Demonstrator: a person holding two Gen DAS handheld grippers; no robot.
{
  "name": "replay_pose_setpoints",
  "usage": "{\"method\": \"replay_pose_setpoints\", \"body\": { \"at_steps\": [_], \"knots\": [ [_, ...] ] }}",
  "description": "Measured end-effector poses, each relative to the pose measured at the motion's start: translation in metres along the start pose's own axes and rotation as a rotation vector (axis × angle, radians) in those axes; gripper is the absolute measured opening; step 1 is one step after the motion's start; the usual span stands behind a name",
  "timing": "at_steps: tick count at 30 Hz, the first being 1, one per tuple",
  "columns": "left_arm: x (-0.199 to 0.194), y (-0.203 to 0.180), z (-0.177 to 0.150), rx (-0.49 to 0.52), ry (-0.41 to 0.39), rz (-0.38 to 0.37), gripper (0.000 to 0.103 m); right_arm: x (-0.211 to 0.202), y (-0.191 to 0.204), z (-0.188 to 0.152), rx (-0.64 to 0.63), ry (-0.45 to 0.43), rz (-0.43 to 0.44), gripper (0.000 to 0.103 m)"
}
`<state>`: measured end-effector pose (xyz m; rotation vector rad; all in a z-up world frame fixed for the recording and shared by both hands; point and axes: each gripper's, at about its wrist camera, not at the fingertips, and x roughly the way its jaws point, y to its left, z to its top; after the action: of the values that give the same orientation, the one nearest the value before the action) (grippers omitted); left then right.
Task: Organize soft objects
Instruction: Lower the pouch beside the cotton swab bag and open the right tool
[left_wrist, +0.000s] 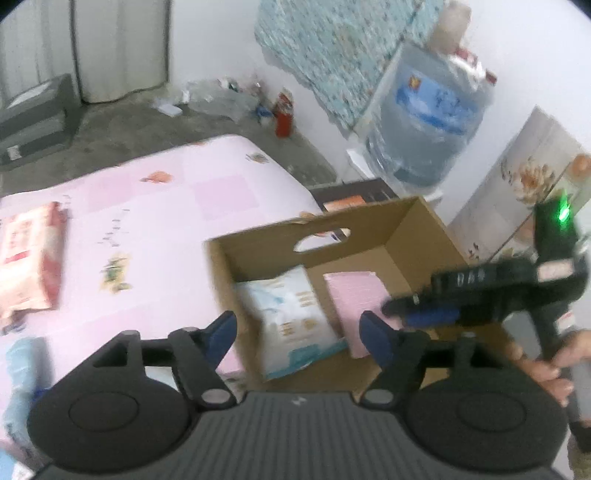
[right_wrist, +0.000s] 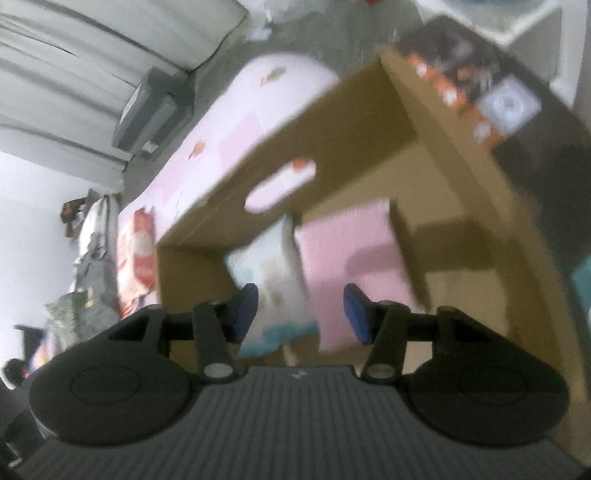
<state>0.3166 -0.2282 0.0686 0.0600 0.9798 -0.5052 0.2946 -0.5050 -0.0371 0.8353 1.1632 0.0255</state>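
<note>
An open cardboard box (left_wrist: 373, 236) stands at the edge of the pink bed (left_wrist: 155, 206). Inside it lie a white-and-blue soft pack (left_wrist: 295, 317) and a pink pack (left_wrist: 354, 299), side by side. My left gripper (left_wrist: 299, 336) hovers open above the box's near-left corner, nothing between its blue pads. A hand holds my right gripper (left_wrist: 399, 310) over the pink pack from the right. In the right wrist view, that gripper (right_wrist: 301, 314) stands open above the white pack (right_wrist: 266, 273) and pink pack (right_wrist: 351, 251), with no pad seen pressing. A red-and-white pack (left_wrist: 29, 258) lies on the bed.
A light-blue pack (left_wrist: 22, 369) lies at the bed's near-left edge. Behind the box sit a dark printed carton (left_wrist: 354, 195) and a large water bottle (left_wrist: 424, 122). A floral panel (left_wrist: 524, 192) stands at right. Litter and a red bottle (left_wrist: 284, 114) sit on the floor by the wall.
</note>
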Motion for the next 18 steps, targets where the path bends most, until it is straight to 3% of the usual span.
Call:
{"method": "replay_pose_setpoints", "body": {
  "at_steps": [6, 11, 18],
  "knots": [
    [-0.06, 0.043, -0.033, -0.049, -0.082, 0.064, 0.079, 0.031, -0.012, -0.022, 0.046, 0.073, -0.091, 0.058],
    [-0.095, 0.075, -0.07, -0.082, -0.128, 0.121, 0.081, 0.055, -0.023, -0.013, 0.107, 0.047, -0.134, 0.058],
    [-0.125, 0.119, -0.119, -0.165, -0.17, 0.186, 0.082, 0.061, -0.02, -0.003, 0.1, 0.008, -0.142, 0.058]
  ]
}}
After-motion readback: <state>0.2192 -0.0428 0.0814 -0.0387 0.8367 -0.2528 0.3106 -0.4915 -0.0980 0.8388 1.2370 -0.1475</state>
